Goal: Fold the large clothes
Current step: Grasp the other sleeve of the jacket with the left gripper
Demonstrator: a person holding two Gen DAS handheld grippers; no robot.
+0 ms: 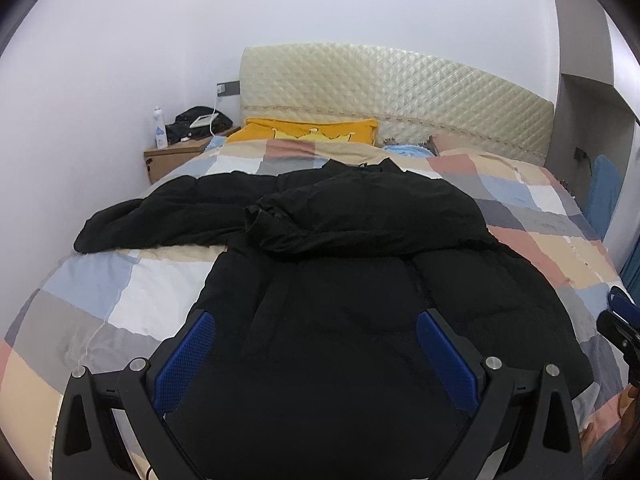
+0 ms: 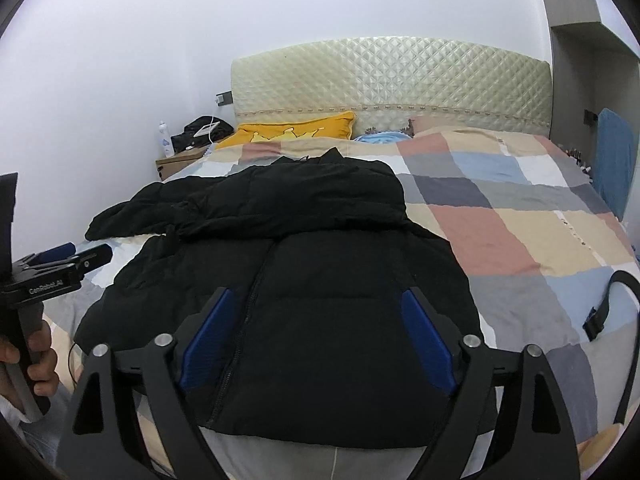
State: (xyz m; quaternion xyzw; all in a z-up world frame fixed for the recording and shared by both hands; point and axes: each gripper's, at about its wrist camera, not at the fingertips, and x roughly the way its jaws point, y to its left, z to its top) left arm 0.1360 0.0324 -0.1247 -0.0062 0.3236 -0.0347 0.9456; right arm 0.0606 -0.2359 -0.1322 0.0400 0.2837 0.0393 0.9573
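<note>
L gripper [image 1: 316,320] was wide open, blue pads [image 1: 188,354] apart over the lower body of the black puffer jacket [image 1: 320,280], nothing pinched. R gripper [image 2: 316,308] also open wide, pads either side of the jacket's hem area w/ the zipper [image 2: 240,320] running between them; no grip on fabric. Jacket lay flat, front up, on the patchwork bed cover [image 2: 520,232], collar toward the quilted headboard [image 2: 392,80]. One sleeve was folded across the chest, the other stuck out toward the wall side. Yellow pillow [image 1: 316,132] sat at the head of the bed. Nightstand [image 1: 180,156] w/ a bottle [image 1: 159,128] beside it. A hand [image 2: 40,360] held the L gripper's handle in the R view.
</note>
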